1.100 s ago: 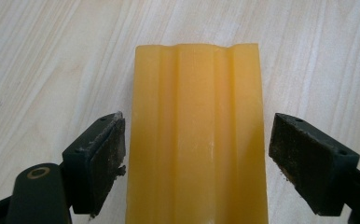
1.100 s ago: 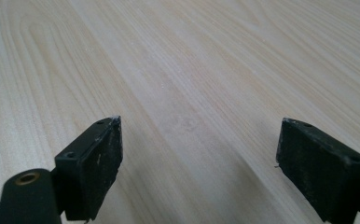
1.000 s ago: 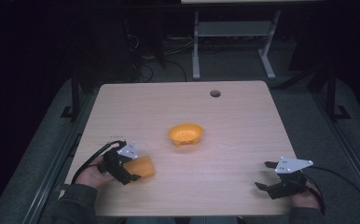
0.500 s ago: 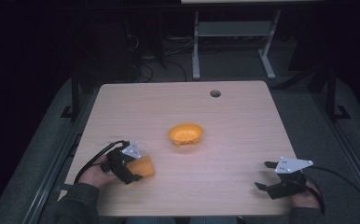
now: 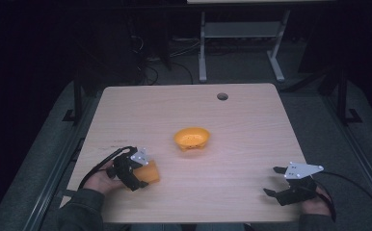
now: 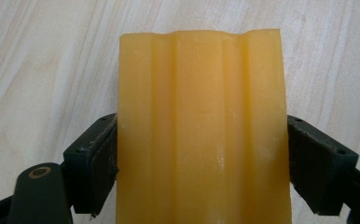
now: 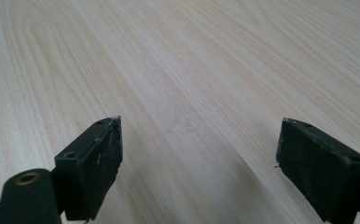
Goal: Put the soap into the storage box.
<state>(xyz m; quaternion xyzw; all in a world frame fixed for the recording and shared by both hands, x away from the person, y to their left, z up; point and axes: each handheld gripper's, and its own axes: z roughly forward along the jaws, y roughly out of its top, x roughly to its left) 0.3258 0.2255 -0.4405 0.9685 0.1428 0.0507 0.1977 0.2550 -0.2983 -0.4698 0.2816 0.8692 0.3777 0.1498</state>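
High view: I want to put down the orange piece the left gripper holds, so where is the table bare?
Bare wood lies between the orange bowl and the right gripper, across the far half up to the cable hole, and along the left edge. It is tightest around the left gripper and its orange block.

— Is there room to move on the table (image 5: pixel 251 120)?

— Lots. The orange bowl (image 5: pixel 192 138) sits alone in the middle, with bare wood all around it.

— What is in the way?

— Just that bowl. The left gripper (image 5: pixel 135 169) is full with the orange block (image 5: pixel 149 172). The right gripper (image 5: pixel 275 182) has bare wood between its wide jaws.
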